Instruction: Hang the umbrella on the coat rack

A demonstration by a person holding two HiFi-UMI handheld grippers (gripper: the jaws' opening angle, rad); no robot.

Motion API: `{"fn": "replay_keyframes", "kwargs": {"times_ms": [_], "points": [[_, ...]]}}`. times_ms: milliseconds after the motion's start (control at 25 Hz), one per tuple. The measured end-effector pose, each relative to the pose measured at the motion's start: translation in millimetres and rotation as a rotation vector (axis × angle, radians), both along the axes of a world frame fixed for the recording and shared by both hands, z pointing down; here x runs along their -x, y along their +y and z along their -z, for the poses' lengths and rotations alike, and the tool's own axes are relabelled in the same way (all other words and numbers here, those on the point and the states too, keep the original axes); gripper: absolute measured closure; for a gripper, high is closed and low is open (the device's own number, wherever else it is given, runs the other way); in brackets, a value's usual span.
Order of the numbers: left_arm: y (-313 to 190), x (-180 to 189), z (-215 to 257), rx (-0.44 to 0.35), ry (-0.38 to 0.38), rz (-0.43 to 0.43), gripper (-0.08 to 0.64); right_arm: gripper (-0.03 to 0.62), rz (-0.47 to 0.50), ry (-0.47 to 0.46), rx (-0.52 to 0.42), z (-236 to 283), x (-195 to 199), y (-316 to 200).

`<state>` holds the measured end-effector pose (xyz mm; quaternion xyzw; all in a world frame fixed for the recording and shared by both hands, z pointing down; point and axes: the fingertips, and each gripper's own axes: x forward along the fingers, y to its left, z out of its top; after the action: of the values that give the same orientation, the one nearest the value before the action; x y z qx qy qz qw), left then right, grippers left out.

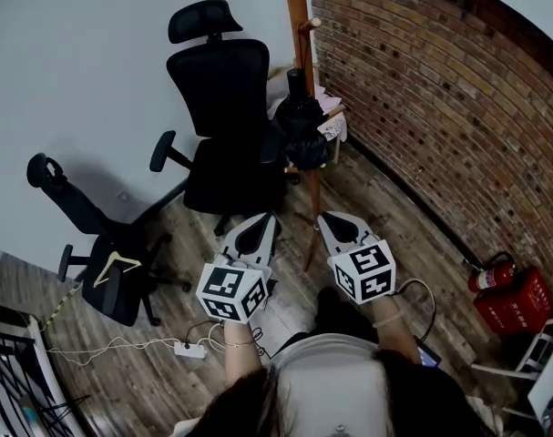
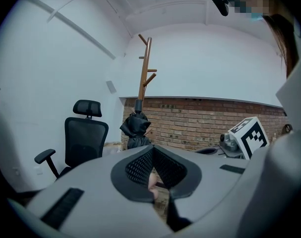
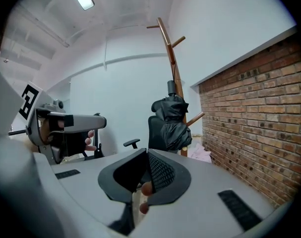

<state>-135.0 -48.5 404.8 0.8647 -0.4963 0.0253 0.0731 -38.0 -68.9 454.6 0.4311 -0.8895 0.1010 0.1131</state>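
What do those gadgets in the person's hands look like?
Both the left gripper and right gripper are pale grey wedge-shaped shells tapering to two jaws lined with black mesh-textured pads. Each carries a white cube printed with black square markers. A thin dark cable loops beside the right one. The person wears a light grey top.

Wooden coat rack [image 1: 300,25], rough brick wall [image 1: 422,89]

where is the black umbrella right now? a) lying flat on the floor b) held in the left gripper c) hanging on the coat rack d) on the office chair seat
c: the folded black umbrella hangs from the wooden coat rack, up against its pole.
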Motion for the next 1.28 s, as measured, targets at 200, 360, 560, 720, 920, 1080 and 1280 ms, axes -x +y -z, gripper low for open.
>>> {"fn": "replay_keyframes", "kwargs": {"times_ms": [200, 360, 560, 720, 920, 1080, 1280], "points": [[22.2, -8.5, -1.5, -0.008, -0.032, -0.023, 0.551, 0.552, -0.026, -0.017, -0.043, 13.1, -5.0, 22.4], [41.8, -17.4, -6.9, 0.004, -0.077, -0.046, 0.551, 0.552, -0.058, -0.035, -0.031, 15.5, -11.2, 39.2], [67.1, -21.6, -7.3, 0.001, -0.078, -0.056, 0.551, 0.554, -0.087, -0.04, -0.023, 13.4, -18.2, 61.2], [85.0, -24.3, -10.4, -0.001, -0.093, -0.059, 0.551, 0.554, -0.102, -0.06, -0.024, 15.0, -21.5, 77.7], [105.2, -27.2, -10.0, -0.003, -0.055, -0.064, 0.551, 0.554, -0.123, -0.052, -0.039, 16.0, -29.3, 100.7], [123.0, -33.8, -15.8, 0.004, -0.052, -0.073, 0.551, 0.554, -0.129, -0.054, -0.044, 14.5, -33.8, 118.3], [137.9, -37.2, -14.4, -0.004, -0.058, -0.076, 0.551, 0.554, -0.12, -0.057, -0.056, 17.5, -32.1, 133.1]]}}
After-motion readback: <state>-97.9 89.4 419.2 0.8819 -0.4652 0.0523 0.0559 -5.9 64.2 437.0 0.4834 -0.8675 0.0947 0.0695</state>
